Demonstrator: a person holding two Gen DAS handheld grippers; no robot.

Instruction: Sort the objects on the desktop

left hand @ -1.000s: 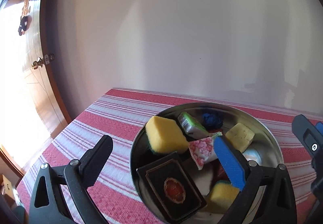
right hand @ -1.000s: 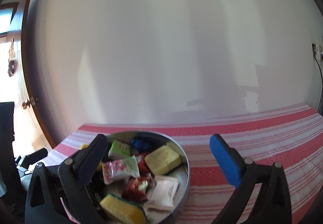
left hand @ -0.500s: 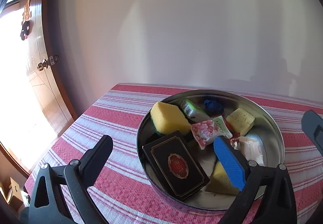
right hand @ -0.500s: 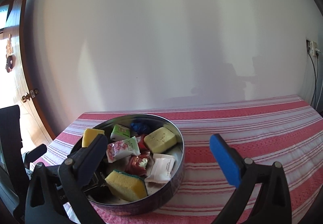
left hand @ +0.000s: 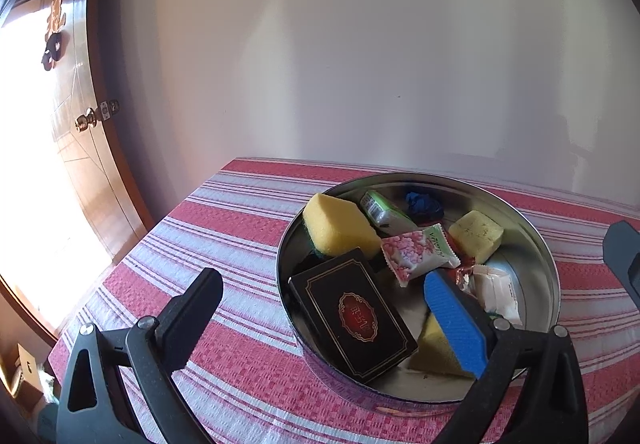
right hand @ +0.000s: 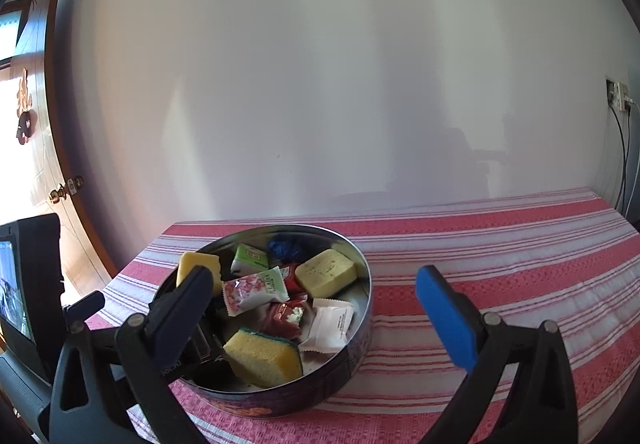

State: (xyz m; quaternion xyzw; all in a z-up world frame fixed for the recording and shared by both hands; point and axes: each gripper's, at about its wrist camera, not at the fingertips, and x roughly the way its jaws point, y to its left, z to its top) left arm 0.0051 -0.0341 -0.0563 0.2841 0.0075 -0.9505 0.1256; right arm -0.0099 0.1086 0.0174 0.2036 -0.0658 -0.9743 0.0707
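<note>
1. On the red-and-white striped tablecloth (right hand: 500, 264), near its left edge and towards the wall, sits a round metal tin (right hand: 362, 308) holding all the small objects.
2. Inside the tin, a black box (left hand: 352, 314) with a red emblem leans on the near-left rim, a yellow sponge (left hand: 338, 226) touching its far end.
3. A pink floral packet (left hand: 416, 254) lies mid-tin, a green-and-white packet (left hand: 384, 209) and a crumpled blue wrapper (left hand: 420, 201) beyond it by the far wall.
4. A pale yellow block (right hand: 326, 272) rests at the right side, a white packet (right hand: 332, 326) and red packet (right hand: 286, 318) nearer, a second green-backed sponge (right hand: 262, 358) nearest.
5. The left gripper (left hand: 320, 304) hangs spread wide, straddling the tin's left rim, gripping nothing.
6. The right gripper (right hand: 312, 294) is likewise spread and empty, its blue finger over bare cloth right of the tin.
</note>
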